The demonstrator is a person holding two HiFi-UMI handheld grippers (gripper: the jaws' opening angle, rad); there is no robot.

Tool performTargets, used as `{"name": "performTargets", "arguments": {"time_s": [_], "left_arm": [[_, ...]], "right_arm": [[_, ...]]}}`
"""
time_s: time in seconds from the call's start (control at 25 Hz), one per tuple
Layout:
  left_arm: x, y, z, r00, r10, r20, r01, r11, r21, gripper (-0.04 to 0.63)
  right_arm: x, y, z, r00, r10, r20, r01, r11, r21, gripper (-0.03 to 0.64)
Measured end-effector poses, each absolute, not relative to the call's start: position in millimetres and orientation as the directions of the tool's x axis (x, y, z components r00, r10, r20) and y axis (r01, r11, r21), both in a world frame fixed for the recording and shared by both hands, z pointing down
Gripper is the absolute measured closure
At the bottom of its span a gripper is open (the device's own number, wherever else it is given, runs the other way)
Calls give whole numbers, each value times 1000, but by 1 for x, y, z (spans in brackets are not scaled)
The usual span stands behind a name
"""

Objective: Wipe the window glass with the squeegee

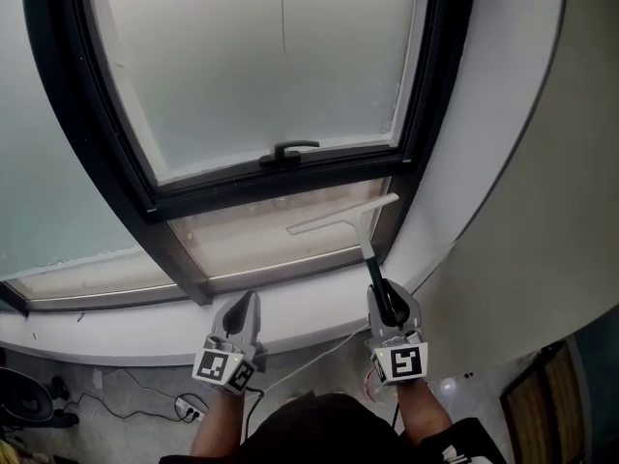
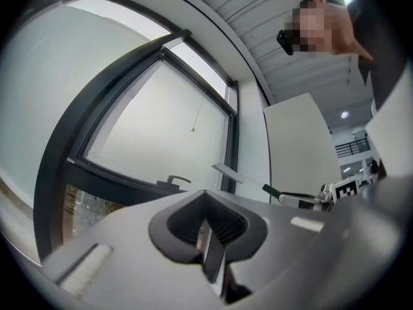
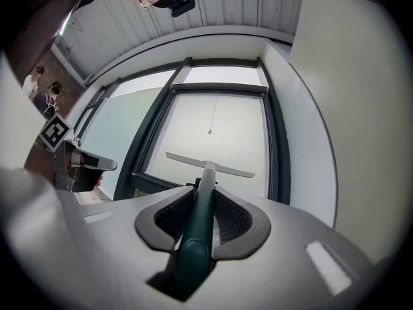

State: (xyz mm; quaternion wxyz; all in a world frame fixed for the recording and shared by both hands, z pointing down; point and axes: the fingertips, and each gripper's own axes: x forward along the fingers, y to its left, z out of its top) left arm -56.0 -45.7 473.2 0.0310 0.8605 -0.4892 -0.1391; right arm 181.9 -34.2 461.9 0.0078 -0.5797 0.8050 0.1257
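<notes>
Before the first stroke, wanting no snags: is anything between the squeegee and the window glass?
Nothing visible does. The squeegee, in the right gripper, faces bare window glass; only the window handle juts from the frame nearby.

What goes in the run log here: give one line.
phase: squeegee held toward window glass | right gripper: shut on squeegee | left gripper: shut, empty | blade contact: unclear
</notes>
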Motion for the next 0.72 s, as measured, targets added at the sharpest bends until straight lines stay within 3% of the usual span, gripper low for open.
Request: {"name": "performTargets", "arguments": {"time_s": [0.72], "left_arm": [[-55,-44,469,467,-864,-189,-867,-489,97,597]], "right_arm": [[175,-58,467,-362,-917,-169,-931,349,104,520]]}}
